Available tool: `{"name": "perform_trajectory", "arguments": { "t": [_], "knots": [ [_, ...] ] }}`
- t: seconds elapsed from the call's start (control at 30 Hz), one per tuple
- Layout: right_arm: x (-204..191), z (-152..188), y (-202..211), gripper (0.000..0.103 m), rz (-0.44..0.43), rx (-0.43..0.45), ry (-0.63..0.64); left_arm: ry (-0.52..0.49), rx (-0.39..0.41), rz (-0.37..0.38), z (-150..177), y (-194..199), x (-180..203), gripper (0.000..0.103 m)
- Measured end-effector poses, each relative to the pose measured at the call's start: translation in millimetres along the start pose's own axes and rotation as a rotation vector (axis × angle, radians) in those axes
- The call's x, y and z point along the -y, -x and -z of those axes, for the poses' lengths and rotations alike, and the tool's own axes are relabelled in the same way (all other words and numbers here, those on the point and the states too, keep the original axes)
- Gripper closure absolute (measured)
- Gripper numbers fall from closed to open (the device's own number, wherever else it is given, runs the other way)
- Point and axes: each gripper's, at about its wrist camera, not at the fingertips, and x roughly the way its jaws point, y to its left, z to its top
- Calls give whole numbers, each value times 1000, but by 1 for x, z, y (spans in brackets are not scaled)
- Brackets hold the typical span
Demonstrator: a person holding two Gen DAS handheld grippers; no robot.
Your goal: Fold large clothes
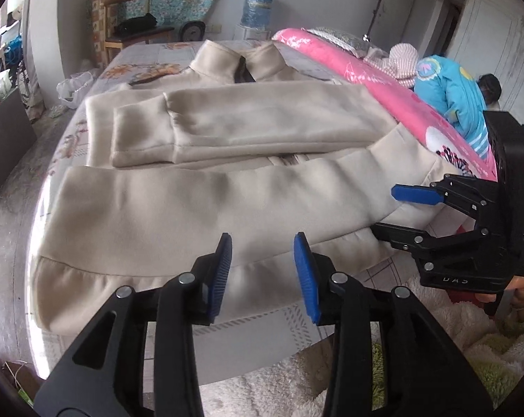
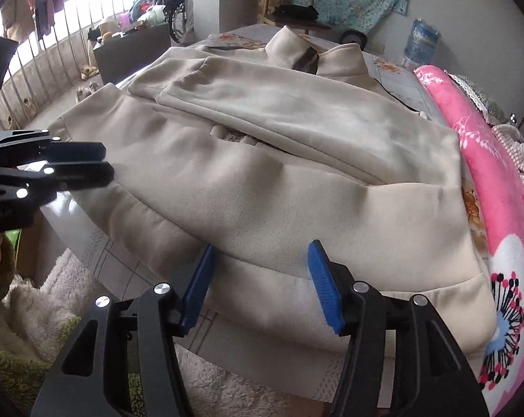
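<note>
- The beige jacket [image 1: 199, 187] lies flat on the bed [image 1: 150, 55], sleeves folded across its chest.
- Left tongs [image 1: 263, 274] gape, empty, over its hem.
- Right tongs [image 2: 258, 285] likewise, at 6 o'clock.
- A pink quilt [image 2: 498, 180] crowds 3 o'clock.

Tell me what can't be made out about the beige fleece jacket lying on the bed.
- Beige fleece jacket, left wrist view: its front zip is mostly covered by the folded sleeve.
- Right wrist view: the jacket's hem runs behind the right gripper, whose jaws stand apart, holding nothing.
- Both views: the jacket's underside lies hidden against the bed sheet.
</note>
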Motion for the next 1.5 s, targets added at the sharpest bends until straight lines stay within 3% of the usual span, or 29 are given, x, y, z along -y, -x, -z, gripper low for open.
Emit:
{"name": "perform_trajectory", "arguments": {
  "t": [0.07,0.13,0.27,0.43,0.53,0.67,0.87,0.97,1.13,1.3,1.37,1.43,1.5],
  "knots": [
    [13,2,6,47,9,12,-41,59,19,-56,2,8,-22,60],
    [30,6,4,43,-2,6,-112,137,-20,-105,8,2,-47,56],
    [54,13,-5,39,-98,7,-236,196,-21,-60,10,3,-70,57],
    [72,7,11,37,-19,43,-265,180,27,-157,-4,13,-83,42],
    [98,13,3,32,45,9,-361,245,-45,-198,-3,-4,-109,42],
    [108,16,-4,30,22,-9,-423,209,-67,-225,-11,-5,-102,39],
    [100,2,9,28,-9,27,-440,166,19,-244,-30,15,-85,33],
    [86,-13,15,20,-22,65,-385,139,36,-221,-42,11,-71,28],
    [70,-34,5,17,-22,75,-320,66,-24,-254,-53,-23,-43,22],
    [67,-41,-22,16,6,27,-323,23,-149,-331,-46,-68,-26,17],
    [69,-38,-41,16,16,-32,-342,30,-131,-358,-45,-68,-24,14],
    [64,-35,-46,7,35,-14,-326,47,-138,-353,-45,-69,-27,12],
    [58,-36,-50,6,58,-23,-301,74,-144,-344,-44,-69,-31,9]
  ]
}}
